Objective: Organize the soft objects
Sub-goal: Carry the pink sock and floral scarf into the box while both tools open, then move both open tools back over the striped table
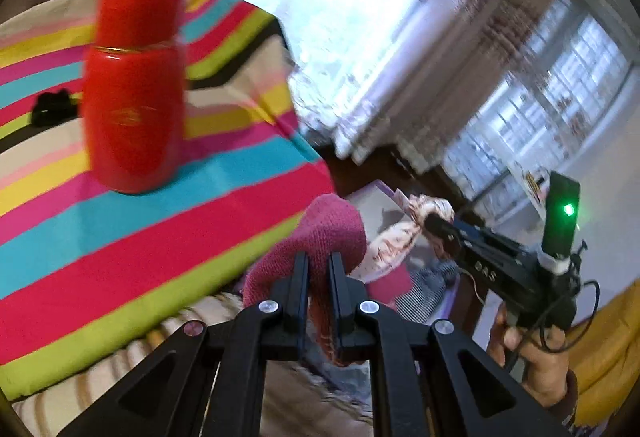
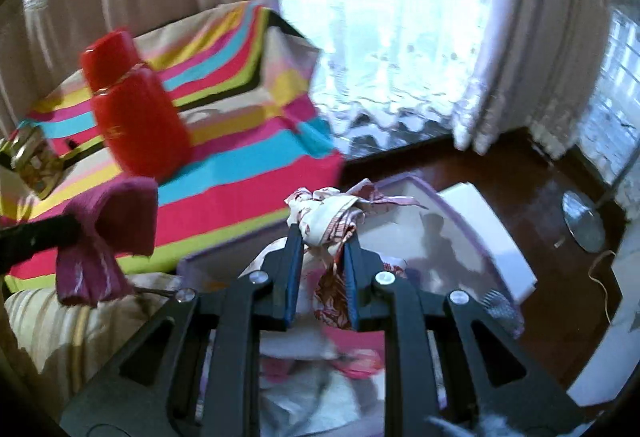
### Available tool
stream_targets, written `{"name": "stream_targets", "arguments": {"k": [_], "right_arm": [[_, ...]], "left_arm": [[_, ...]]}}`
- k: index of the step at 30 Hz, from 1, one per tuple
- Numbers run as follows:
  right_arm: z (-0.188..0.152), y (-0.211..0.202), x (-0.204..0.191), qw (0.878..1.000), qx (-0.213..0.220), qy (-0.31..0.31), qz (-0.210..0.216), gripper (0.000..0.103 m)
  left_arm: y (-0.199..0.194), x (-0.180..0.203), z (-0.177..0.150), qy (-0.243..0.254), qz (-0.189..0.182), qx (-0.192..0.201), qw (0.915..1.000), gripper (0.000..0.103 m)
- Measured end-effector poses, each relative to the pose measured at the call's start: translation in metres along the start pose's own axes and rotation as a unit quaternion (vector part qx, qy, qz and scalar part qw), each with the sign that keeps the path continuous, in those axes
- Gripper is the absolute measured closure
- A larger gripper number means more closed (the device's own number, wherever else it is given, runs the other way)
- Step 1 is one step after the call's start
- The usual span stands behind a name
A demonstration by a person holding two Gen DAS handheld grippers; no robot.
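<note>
Pinching a nubbly maroon knit cloth (image 1: 320, 237), the left tongs (image 1: 318, 265) have their jaws nearly together on the bunched fabric, which droops in soft folds on both sides of the jaws. The right tongs (image 2: 322, 237) are clamped on a crumpled cream cloth with a red print (image 2: 326, 217), thin and wrinkled, knotted into a lump above the blue-lined jaws.

In the right wrist view, at 5 o'clock from that cloth, a shallow white bin with a lilac rim (image 2: 460, 205) holds more soft things: something pink, something grey-striped, something white and fluffy. At 10 o'clock stands a glossy red bottle (image 2: 136, 117), rounded, with a cylindrical cap, on a striped spread (image 2: 248, 173) banded in pink, turquoise, lime and yellow. It stands between the tongs and the far side of that spread. At 9 o'clock hangs the maroon cloth, held up clear of the spread.

The floor (image 2: 500, 165) is dark, polished wood. Beige curtains and white lace hang before a bright window.
</note>
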State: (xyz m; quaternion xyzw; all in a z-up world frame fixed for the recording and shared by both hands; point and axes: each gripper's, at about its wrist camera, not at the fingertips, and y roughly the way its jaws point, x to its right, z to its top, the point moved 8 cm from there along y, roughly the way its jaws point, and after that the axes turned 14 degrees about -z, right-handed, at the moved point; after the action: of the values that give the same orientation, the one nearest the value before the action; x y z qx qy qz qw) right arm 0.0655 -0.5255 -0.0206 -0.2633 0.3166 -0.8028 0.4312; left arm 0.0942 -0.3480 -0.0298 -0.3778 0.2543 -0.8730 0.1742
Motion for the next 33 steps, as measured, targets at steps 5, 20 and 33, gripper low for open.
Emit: {"name": "stream_targets", "arguments": {"k": [5,20,33], "right_arm": [[-0.010,0.009,0.036,0.999,-0.013,0.022,-0.023,0.080],[-0.016,0.014,0.045,0.999,-0.027,0.008,-0.042,0.031],[-0.020,-0.030,-0.091,0.992,-0.002,-0.108,0.057,0.031]], "left_arm": [[0.035,0.026,-0.011,0.019,-0.020,-0.038,0.9989,0.093],[0.041,0.014,-0.026,0.005,-0.012,-0.066,0.9978,0.055],[-0.069,-0.116,-0.020,-0.107,0.136,0.025,0.9846,0.055]]}}
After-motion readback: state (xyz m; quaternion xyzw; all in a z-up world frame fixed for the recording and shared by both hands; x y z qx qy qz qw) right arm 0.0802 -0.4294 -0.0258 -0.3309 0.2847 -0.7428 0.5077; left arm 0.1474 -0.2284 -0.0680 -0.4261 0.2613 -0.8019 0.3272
